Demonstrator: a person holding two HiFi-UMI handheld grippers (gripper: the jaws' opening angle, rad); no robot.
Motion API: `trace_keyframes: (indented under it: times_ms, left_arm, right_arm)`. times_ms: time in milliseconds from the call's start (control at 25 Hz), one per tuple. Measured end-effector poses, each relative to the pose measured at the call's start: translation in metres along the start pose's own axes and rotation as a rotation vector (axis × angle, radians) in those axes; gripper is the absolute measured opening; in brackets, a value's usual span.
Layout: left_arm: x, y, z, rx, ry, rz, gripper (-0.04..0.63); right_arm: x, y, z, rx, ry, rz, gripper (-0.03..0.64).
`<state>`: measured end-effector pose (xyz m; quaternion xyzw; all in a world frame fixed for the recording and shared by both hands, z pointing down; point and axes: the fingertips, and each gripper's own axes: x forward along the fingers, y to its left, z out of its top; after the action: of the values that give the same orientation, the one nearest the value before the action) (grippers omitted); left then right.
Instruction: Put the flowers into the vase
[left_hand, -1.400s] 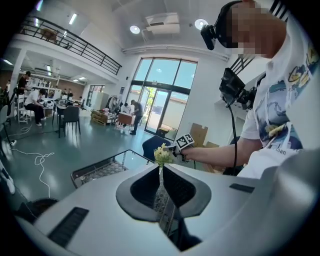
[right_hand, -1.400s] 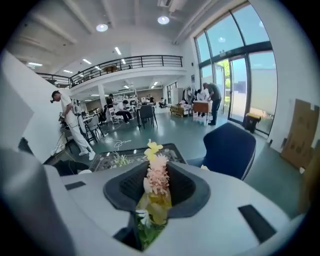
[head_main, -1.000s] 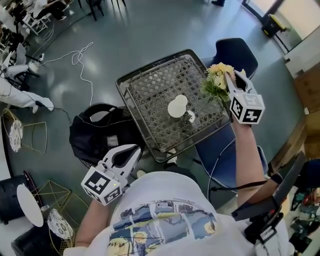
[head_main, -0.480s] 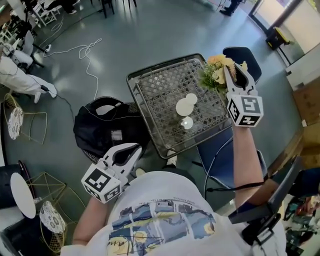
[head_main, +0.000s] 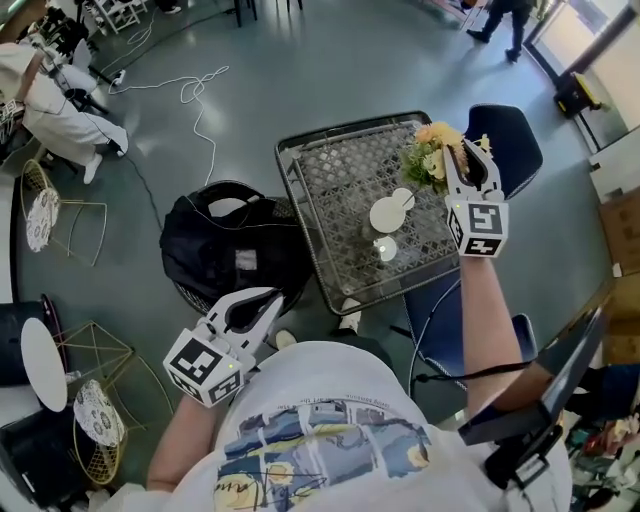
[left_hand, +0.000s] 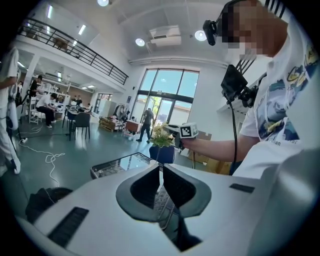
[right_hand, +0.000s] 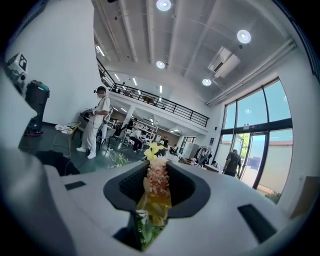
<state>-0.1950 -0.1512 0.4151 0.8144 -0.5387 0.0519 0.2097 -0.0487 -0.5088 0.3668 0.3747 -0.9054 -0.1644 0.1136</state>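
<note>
My right gripper (head_main: 470, 152) is shut on a bunch of yellow and cream flowers (head_main: 434, 156) with green leaves, held over the far right corner of the metal mesh table (head_main: 300, 190). In the right gripper view the flowers (right_hand: 156, 180) fill the gap between the jaws. A white vase (head_main: 388, 215) stands near the middle of the table, left of and nearer to me than the flowers. My left gripper (head_main: 252, 300) hangs low by my body, off the table, shut with nothing in it. The left gripper view shows the flowers (left_hand: 161, 136) in the right gripper (left_hand: 175, 131) above the table (left_hand: 120, 165).
A black bag (head_main: 235, 250) lies on the floor against the table's left side. A dark blue chair (head_main: 510, 125) stands behind the table at the right. Cables (head_main: 200, 90) trail over the floor. Gold wire stools (head_main: 60, 210) and a person in white (head_main: 60, 100) are at far left.
The table, bag and vase have slid to the right in the head view. The right gripper with the flowers stays over the table's far right corner and has rolled a little. The left gripper has hardly shifted.
</note>
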Motion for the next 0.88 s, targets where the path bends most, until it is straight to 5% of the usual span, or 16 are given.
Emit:
trace_keyframes:
  times_ms: [880]
  left_arm:
    - [-0.009,0.007,-0.007,-0.044,0.043,0.093,0.011]
  right_arm:
    - [0.026,0.071,-0.114,0.028,0.118,0.089,0.115]
